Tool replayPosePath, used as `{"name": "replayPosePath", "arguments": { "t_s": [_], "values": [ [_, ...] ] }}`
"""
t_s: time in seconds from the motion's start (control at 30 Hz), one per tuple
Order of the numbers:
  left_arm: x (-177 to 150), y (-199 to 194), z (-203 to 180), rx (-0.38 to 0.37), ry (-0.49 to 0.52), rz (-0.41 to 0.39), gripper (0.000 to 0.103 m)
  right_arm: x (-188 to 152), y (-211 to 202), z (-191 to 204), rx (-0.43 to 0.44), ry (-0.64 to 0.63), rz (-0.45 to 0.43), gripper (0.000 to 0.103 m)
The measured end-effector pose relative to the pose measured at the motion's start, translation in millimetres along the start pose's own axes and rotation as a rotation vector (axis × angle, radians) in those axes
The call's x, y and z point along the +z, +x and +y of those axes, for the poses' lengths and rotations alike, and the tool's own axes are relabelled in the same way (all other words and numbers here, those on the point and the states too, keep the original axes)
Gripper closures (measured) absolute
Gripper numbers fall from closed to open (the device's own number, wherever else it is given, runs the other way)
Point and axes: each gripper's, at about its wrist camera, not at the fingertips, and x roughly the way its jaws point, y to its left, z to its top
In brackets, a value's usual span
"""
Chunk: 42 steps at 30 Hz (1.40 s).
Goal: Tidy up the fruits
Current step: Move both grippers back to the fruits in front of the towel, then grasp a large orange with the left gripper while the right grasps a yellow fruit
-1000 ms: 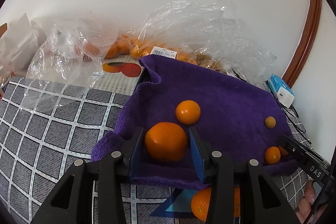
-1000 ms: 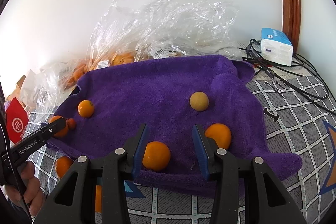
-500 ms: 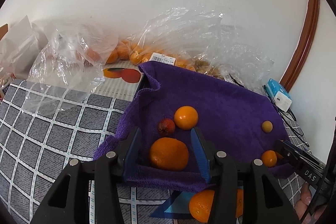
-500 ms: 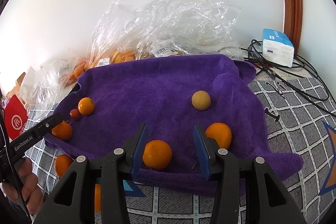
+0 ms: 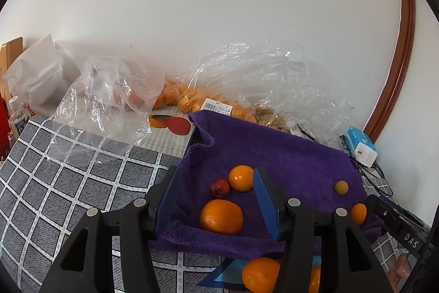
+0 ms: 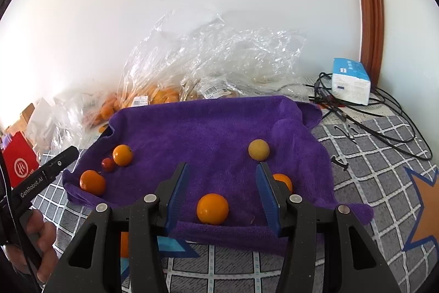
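My right gripper [image 6: 222, 191] stands wide open, empty — an orange [image 6: 212, 208] lies straight ahead between its fingers on the purple towel [image 6: 208, 128]. My left gripper [image 5: 216, 199], also spread and empty, frames another orange [image 5: 221, 216].

Purple towel [image 6: 208, 128] spread flat, carrying loose fruit. Left edge: large orange [image 5: 221, 216], small orange [image 5: 241, 178], small dark-red fruit [image 5: 219, 188], clustered. Right side: orange [image 6: 212, 208], another orange [image 6: 284, 181], pale yellow round fruit [image 6: 258, 149].
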Motion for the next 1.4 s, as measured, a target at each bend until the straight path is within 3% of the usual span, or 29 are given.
{"name": "replayPosePath", "arguments": {
  "t_s": [0.17,0.33,0.5,0.6,0.77,0.93,0.97,1.0,1.17,1.27,1.4],
  "values": [
    [10.9,-16.1,-3.2,-0.029,0.015,-0.026,0.051,-8.2,-25.9,10.1,-0.044,-0.065,-0.026,0.052],
    [9.1,-24.2,7.3,-0.064,-0.006,0.031,0.051,-0.3,-52.9,14.6,-0.081,-0.075,-0.044,0.05],
    [-7.9,-29.3,23.8,-0.032,0.026,0.102,0.051,-2.2,-71.3,17.8,-0.036,-0.039,-0.051,0.045],
    [-15.1,-34.6,31.9,-0.02,0.044,0.143,0.051,-21.2,-61.5,28.8,-0.001,-0.08,0.007,0.045],
    [-35.0,-46.1,43.0,0.018,0.058,0.166,0.051,-62.8,-43.3,39.7,0.082,-0.098,0.139,0.054],
    [-57.4,-54.8,55.9,0.039,0.027,0.182,0.051,-92.0,-31.1,49.0,0.088,-0.135,0.22,0.061],
    [-59.8,-56.4,58.1,0.041,0.013,0.192,0.051,-95.4,-27.1,49.5,0.085,-0.143,0.243,0.063],
    [-61.2,-57.9,59.2,0.038,0.006,0.199,0.051,-99.1,-23.6,50.6,0.071,-0.155,0.263,0.074],
    [-59.8,-60.8,44.0,0.0,0.032,0.207,0.051,-99.4,-30.5,47.3,0.083,-0.163,0.219,0.078],
    [-58.8,-55.5,23.6,-0.063,0.055,0.228,0.051,-91.5,-37.8,40.1,0.057,-0.178,0.171,0.078],
    [-59.0,-40.3,-4.0,-0.09,0.078,0.247,0.051,-78.7,-34.1,21.5,0.017,-0.165,0.15,0.077]
  ]
}}
